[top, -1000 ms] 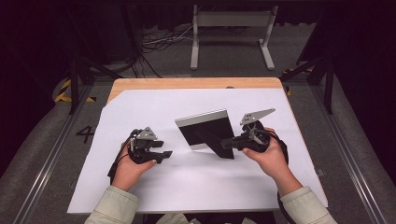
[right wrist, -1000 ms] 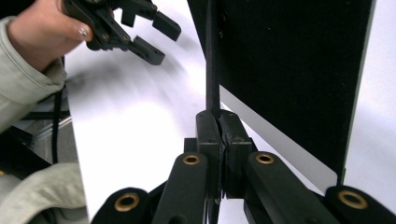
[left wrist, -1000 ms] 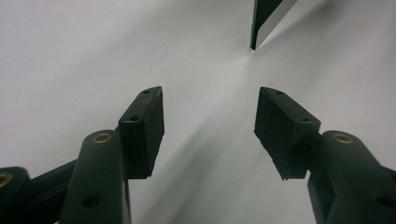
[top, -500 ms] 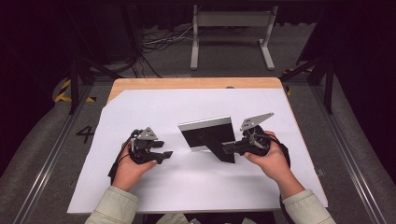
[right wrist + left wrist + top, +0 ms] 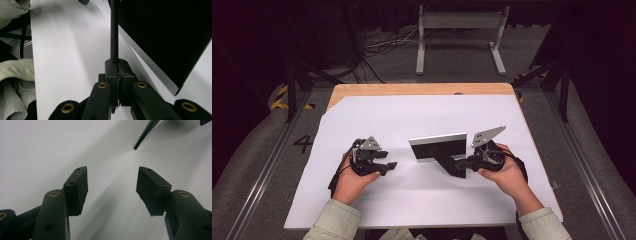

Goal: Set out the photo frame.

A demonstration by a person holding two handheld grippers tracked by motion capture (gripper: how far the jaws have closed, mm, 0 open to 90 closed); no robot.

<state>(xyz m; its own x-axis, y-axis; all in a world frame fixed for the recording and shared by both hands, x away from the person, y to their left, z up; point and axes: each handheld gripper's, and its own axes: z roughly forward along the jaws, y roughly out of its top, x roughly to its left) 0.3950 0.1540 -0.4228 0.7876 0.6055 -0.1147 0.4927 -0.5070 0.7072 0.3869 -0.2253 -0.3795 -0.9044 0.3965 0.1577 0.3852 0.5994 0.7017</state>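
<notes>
Just right of centre in the high view, a picture frame [image 5: 438, 145] stands on the white sheet [image 5: 412, 115] that covers the desk [image 5: 362, 90], its silver edge uppermost and its black back stand [image 5: 450, 164] swung out toward the lower right. The right tool [image 5: 462, 163] is clenched on that stand: in the right gripper view the thin black strip [image 5: 114, 30] runs straight up out of the closed jaws, with the frame's dark back panel [image 5: 170, 32] filling the upper right. The left tool [image 5: 391, 164], left of centre, is released and holds nothing, its jaws spread over bare paper. The step in hand looks like setting the stand so the frame props upright. Next, I judge, the right tool must ease the stand to a steady angle and let go gently; the frame looks light and could tip if tugged.
</notes>
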